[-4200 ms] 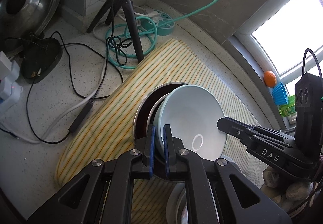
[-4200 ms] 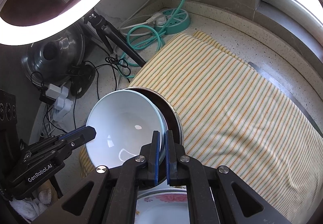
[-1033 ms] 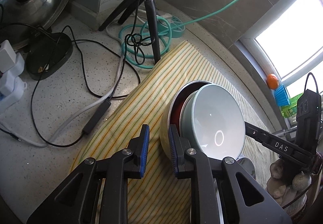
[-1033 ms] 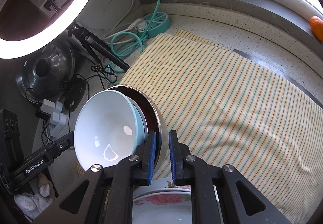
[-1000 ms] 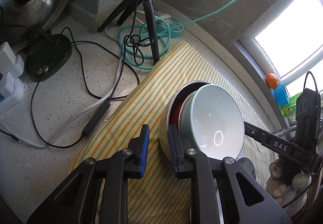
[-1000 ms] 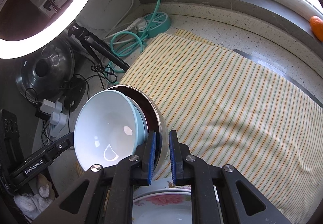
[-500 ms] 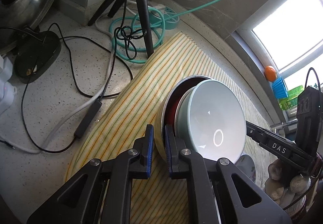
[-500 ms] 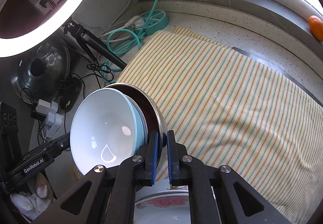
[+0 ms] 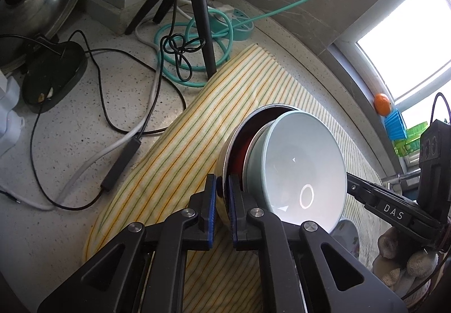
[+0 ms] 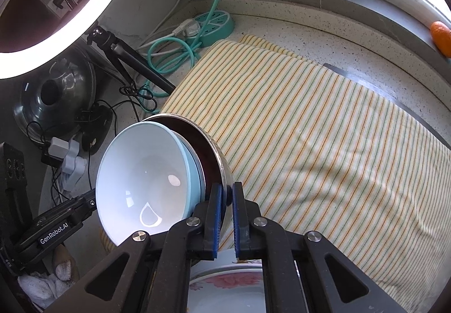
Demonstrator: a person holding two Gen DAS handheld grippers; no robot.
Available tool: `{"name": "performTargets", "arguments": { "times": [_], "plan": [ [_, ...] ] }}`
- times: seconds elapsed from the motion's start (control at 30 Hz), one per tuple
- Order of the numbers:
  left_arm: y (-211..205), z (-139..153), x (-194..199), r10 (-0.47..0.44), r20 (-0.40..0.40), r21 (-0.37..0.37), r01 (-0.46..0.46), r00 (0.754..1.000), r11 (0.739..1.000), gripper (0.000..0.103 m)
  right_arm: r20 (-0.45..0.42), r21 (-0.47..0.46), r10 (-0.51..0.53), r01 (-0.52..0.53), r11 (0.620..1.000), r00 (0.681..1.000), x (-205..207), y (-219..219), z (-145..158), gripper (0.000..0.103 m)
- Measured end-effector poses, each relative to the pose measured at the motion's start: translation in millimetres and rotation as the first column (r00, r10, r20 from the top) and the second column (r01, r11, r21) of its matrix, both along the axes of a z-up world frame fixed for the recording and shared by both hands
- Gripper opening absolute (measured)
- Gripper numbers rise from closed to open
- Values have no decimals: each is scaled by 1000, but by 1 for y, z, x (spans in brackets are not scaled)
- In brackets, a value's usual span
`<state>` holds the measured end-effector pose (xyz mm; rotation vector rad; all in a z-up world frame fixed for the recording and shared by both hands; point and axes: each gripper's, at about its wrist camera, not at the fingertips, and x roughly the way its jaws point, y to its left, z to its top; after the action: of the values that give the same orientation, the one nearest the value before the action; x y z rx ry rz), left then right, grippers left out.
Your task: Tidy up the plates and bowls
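The steel bowl (image 9: 227, 160), with a pale blue bowl (image 9: 298, 172) nested inside, is held tilted over the striped cloth (image 10: 310, 129), its rim pinched by the left gripper (image 9: 222, 211) and right gripper (image 10: 227, 217).

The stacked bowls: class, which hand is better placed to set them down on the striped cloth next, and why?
Neither alone; if one must lead, the right. Both grippers are shut on the metal bowl's rim, left gripper and right gripper on opposite sides. The striped cloth spreads open on the right gripper's side.
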<state>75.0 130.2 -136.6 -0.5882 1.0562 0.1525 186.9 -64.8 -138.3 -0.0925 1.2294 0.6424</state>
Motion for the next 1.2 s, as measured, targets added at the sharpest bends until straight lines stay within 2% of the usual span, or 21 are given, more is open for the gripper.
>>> {"name": "performTargets", "arguments": {
  "times": [0.77, 1.2],
  "plan": [
    [-1, 12, -5, 17, 15, 36, -17, 1000, 999, 7, -15, 15, -20, 21, 1000, 1000, -8, 2, 10, 7],
    [-9, 38, -10, -2, 67, 55, -1, 998, 998, 7, 15, 53, -33, 32, 998, 999, -16, -10, 35, 7]
  ]
}}
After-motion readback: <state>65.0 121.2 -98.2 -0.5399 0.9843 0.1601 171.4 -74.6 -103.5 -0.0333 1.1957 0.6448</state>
